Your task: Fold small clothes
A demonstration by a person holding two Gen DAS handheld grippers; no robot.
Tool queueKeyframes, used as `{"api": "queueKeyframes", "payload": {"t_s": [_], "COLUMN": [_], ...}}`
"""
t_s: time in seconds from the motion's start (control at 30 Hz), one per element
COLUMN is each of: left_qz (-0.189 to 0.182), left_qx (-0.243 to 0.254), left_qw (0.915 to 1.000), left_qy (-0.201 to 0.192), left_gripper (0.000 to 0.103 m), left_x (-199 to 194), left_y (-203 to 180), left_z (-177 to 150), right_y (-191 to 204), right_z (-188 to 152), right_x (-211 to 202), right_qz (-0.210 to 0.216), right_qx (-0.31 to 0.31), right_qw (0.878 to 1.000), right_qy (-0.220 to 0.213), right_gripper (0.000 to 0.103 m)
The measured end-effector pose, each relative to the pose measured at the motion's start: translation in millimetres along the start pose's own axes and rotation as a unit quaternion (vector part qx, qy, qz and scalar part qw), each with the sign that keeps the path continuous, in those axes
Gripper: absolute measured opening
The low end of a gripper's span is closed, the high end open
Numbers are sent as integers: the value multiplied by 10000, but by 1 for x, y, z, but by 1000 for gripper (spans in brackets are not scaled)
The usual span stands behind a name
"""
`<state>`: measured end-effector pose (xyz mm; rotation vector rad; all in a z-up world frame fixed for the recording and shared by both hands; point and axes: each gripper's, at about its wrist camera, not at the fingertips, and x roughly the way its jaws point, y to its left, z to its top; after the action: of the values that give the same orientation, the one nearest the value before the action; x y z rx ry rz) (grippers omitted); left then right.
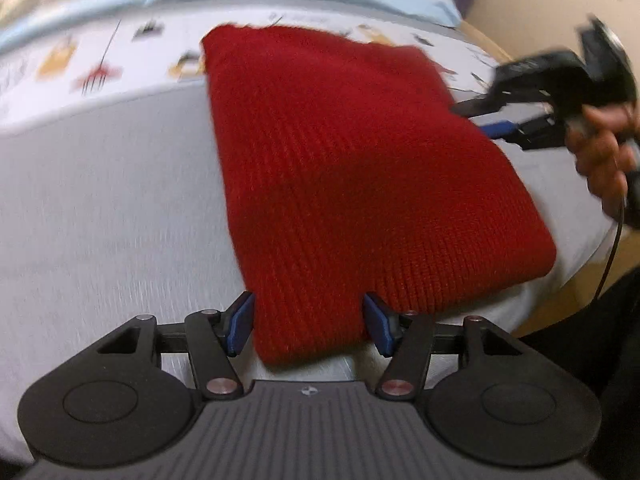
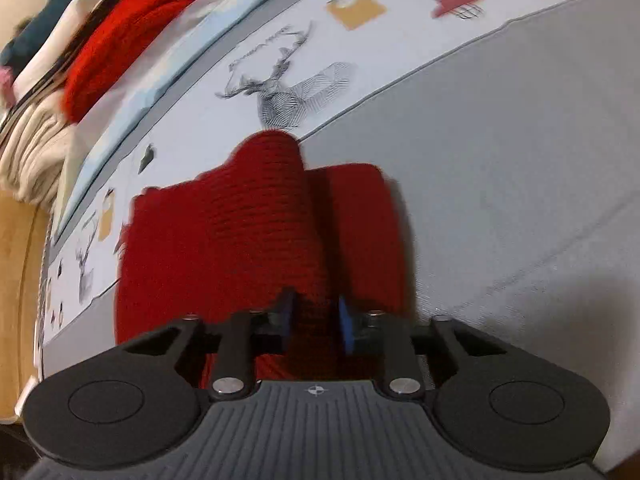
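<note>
A red knitted garment (image 1: 352,168) lies folded into a rectangle on the grey bed cover (image 1: 112,200). My left gripper (image 1: 308,322) is open, its blue pads either side of the garment's near edge. My right gripper (image 2: 316,320) is partly closed around a raised ridge of the same red knit (image 2: 260,220), which bunches up between the pads. In the left wrist view the right gripper (image 1: 492,118) sits at the garment's right edge, held by a hand.
A printed white and grey sheet (image 2: 288,80) with deer and lamp drawings runs along the far side. A pile of clothes, red (image 2: 120,32), cream and teal, lies at the far left. A wooden bed edge (image 2: 20,280) shows at the left.
</note>
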<state>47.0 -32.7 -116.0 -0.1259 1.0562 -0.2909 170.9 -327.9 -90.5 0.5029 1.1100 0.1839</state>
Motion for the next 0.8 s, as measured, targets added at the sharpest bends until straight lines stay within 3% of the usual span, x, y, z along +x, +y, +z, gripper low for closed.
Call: {"api": "queueKeyframes", "payload": {"t_s": [0.03,0.1,0.17,0.23,0.27,0.3,0.43,0.57,0.67,0.7,0.8], "left_qz": [-120,-275,-359,-367,-342,-286,-137,-206,-354,-392,-508], "left_qx": [-199,-483,-522,-372,-291,-209,122,-48,-314,-408,-774], "left_qw": [9996,9979,9970,9979,9986,9992,9998,9998,9988,9982,9951], "left_qy": [127,318,449,372,286,196,77,62,131,191,336], "left_gripper": [64,65,66,73,84,88,89,89,92,92,92], "left_x": [0,-3,-10,-20,-26,-31,-38,-28,-12,-3,25], "left_y": [7,14,16,16,18,19,30,47,59,61,69], "left_z": [2,11,26,45,57,67,108,132,142,144,143], "right_y": [1,1,-8,-20,-25,-28,-34,-40,-22,-16,-13], "right_z": [1,-1,-1,-1,1,-2,-3,6,13,11,4], "right_x": [-5,-11,-14,-16,-17,-16,-3,-8,-14,-11,5], "right_qz": [65,12,-122,-78,-32,24,233,664,676,706,555], "right_qx": [-92,-102,173,505,614,691,954,1338,702,477,335], "right_qw": [9999,9999,9997,9986,9981,9976,9948,9886,9952,9963,9962], "right_qy": [-67,-126,-152,-135,-99,-39,253,161,-35,82,589], "right_gripper": [36,57,72,73,73,74,76,76,82,88,91]}}
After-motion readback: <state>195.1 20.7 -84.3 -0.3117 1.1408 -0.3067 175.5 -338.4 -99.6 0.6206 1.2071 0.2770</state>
